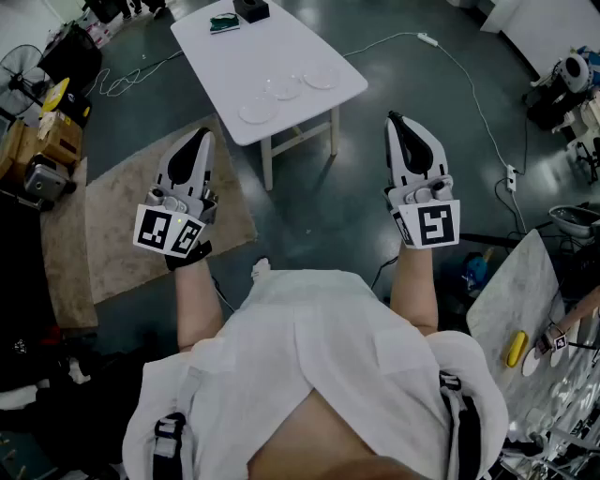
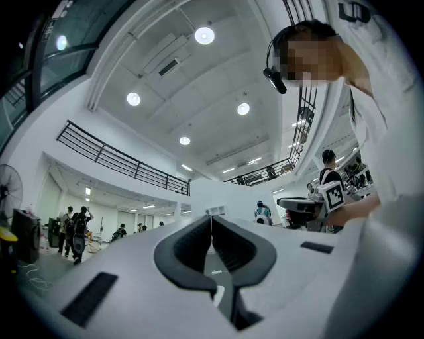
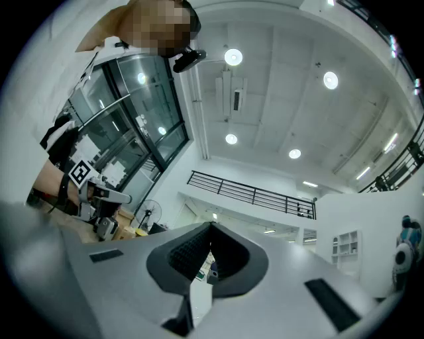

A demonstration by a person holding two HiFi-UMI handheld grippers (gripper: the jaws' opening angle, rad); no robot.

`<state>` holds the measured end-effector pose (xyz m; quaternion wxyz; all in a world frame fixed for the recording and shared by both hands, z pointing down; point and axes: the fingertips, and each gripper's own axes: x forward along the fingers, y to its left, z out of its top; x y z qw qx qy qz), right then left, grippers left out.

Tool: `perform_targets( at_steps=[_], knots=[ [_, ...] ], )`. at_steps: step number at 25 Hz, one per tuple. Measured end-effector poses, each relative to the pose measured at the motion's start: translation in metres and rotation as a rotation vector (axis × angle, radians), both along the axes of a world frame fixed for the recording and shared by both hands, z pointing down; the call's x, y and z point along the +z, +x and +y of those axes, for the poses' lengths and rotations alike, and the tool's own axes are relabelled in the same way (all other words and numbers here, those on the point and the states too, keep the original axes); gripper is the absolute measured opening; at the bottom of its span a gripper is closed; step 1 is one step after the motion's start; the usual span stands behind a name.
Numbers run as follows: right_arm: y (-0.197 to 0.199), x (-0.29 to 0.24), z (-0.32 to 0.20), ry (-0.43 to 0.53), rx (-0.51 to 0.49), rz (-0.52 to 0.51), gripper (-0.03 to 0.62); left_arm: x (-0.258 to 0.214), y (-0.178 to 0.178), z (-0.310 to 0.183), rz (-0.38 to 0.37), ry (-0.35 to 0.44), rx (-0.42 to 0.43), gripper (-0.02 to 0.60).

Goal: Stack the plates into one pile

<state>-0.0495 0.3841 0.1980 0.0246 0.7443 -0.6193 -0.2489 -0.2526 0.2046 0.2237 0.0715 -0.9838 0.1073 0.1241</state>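
Three clear glass plates lie apart on the white table ahead: one near its front corner, one in the middle, one further right. My left gripper is held in the air well short of the table, shut and empty. My right gripper is also raised short of the table's right side, shut with nothing in it. In the left gripper view the left gripper points up at the hall ceiling, jaws together. The right gripper in its own view likewise points upward, jaws closed.
A dark box and a green item sit at the table's far end. A tan rug lies under the table's left. A cable runs across the floor at the right. Clutter and a fan line the left; a marble table is at the right.
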Motion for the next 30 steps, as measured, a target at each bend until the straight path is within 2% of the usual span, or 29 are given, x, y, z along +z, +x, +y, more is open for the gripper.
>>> perform_targets(
  at_steps=[18,23,30],
  knots=[
    [0.010,0.005,-0.004,-0.002,-0.034,-0.026,0.026,0.002,0.012,-0.005,-0.003,-0.021,0.005,0.011],
    [0.018,0.019,-0.002,-0.045,-0.030,-0.034,0.028,0.013,0.021,0.000,-0.029,-0.033,0.012,0.011],
    [0.028,0.030,-0.007,-0.056,-0.062,-0.068,0.031,0.026,0.043,0.003,-0.064,-0.044,0.050,0.011]
  ],
)
